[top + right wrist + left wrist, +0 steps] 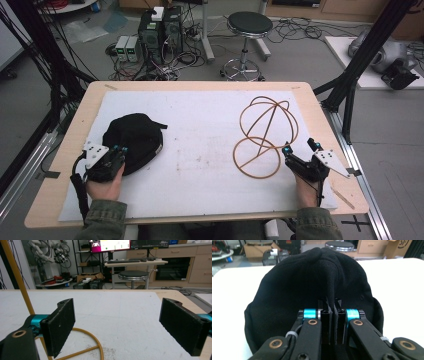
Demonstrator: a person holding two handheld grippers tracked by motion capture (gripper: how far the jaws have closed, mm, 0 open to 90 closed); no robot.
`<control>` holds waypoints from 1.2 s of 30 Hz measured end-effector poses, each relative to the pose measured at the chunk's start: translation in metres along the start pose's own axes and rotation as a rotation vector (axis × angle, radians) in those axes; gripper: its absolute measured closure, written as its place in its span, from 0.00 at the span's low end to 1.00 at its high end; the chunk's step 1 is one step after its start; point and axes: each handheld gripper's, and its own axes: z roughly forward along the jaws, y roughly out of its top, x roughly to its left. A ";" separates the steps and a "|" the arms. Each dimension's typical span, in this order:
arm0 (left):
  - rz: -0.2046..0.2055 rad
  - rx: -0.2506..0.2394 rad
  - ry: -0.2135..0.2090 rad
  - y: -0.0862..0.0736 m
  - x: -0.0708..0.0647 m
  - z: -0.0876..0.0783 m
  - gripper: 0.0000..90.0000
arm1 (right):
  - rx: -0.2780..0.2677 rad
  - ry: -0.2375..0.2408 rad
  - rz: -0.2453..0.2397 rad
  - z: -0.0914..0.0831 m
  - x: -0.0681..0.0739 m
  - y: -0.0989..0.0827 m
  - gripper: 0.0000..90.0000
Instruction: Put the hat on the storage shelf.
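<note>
A black cap [132, 141] lies on the white mat at the left. My left gripper [119, 152] sits at the cap's near edge, shut on a fold of its fabric. In the left gripper view the black cap [294, 287] rises ahead, and the left gripper [332, 322] has its pads pressed together with cloth pinched between them. A brass-coloured wire stand [263, 135] with a ring base and a rounded cage top stands at the right. My right gripper [300, 146] rests just right of the ring base, open. In the right gripper view the right gripper [120, 327] holds nothing, with the wire stand's ring [92, 340] beside its left pad.
The white mat [200, 150] covers most of the wooden table [70, 150]. Beyond the table's far edge are a round stool [248, 30], computer boxes [160, 30] and cables on the floor. Black frame posts [360, 65] stand at the table's right side.
</note>
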 end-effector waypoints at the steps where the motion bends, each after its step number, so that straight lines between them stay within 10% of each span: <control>1: 0.003 -0.013 -0.004 0.001 -0.001 -0.001 0.97 | 0.002 0.002 -0.003 0.000 0.000 0.000 0.14; 36: 0.139 -0.252 -0.170 0.058 -0.041 -0.017 0.97 | -0.019 0.013 0.009 -0.002 0.001 0.001 0.14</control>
